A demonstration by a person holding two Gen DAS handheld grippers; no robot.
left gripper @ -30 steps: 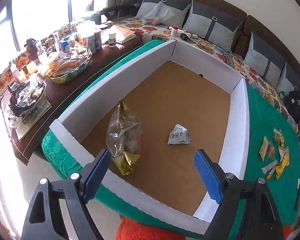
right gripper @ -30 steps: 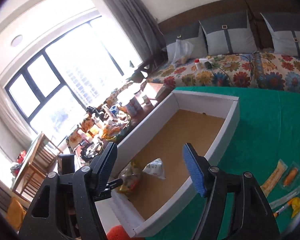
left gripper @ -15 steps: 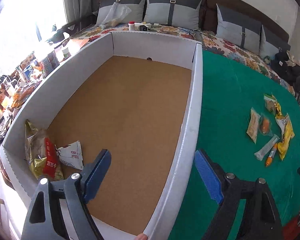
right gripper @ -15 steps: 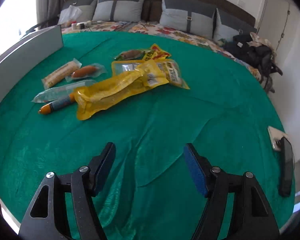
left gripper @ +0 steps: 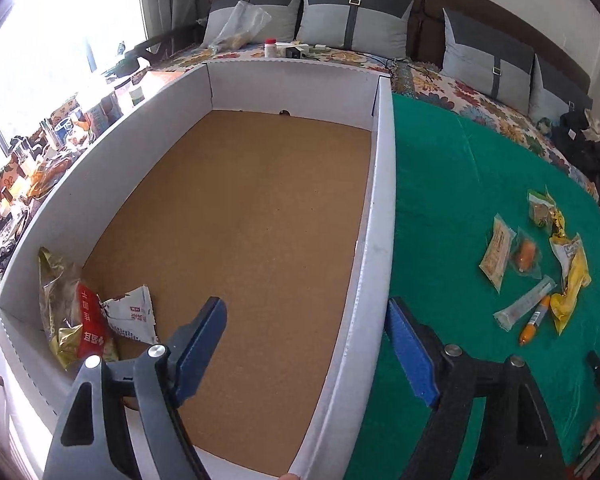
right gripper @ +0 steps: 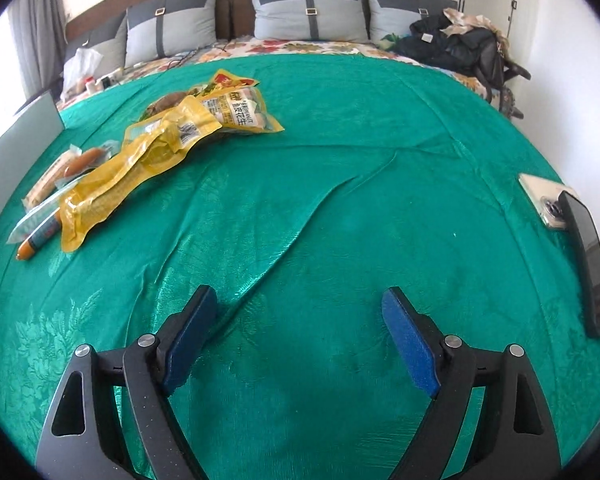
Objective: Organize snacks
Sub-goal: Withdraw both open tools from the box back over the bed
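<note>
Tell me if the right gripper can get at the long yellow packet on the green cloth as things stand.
Probably yes. The right gripper is open and empty, and only bare green cloth lies between it and the long yellow packet, which lies on top of the pile.

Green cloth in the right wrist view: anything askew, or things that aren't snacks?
Yes. The cloth is rucked into a long diagonal wrinkle mid-table, and two phones lie at its right edge, apart from the snack pile.
</note>
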